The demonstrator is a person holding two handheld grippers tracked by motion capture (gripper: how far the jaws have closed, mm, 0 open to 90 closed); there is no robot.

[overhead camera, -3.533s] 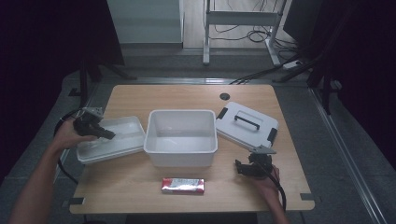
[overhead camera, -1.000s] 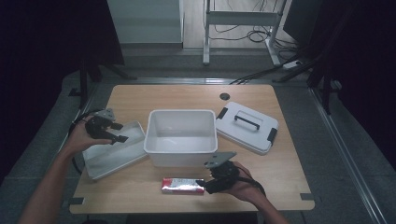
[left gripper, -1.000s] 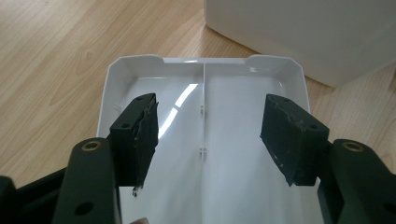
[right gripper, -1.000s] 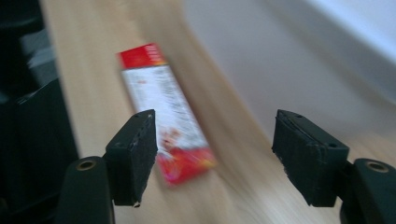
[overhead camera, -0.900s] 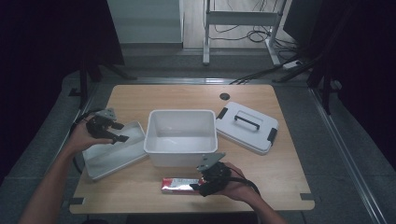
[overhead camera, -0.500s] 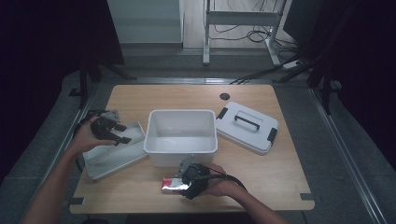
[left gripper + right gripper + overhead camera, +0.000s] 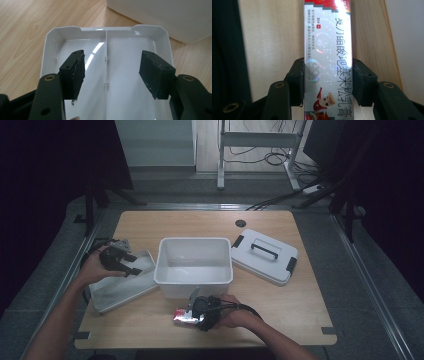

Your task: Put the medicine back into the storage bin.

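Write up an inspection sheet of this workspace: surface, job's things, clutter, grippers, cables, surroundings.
Surface: wooden table, with a round hole near its far edge.
Job's things: silver and red carton lying flat near the front edge; shallow white tray with a centre divider, at the left.
Clutter: deep white bin at mid-table; white lid with a dark handle at its right.
Grippers: right gripper has just been closing, both pads against the carton's sides; left gripper open over the tray, touching nothing.
Cables: black cords on the floor beyond the table.
Surroundings: grey floor, metal stand legs, dark sides.
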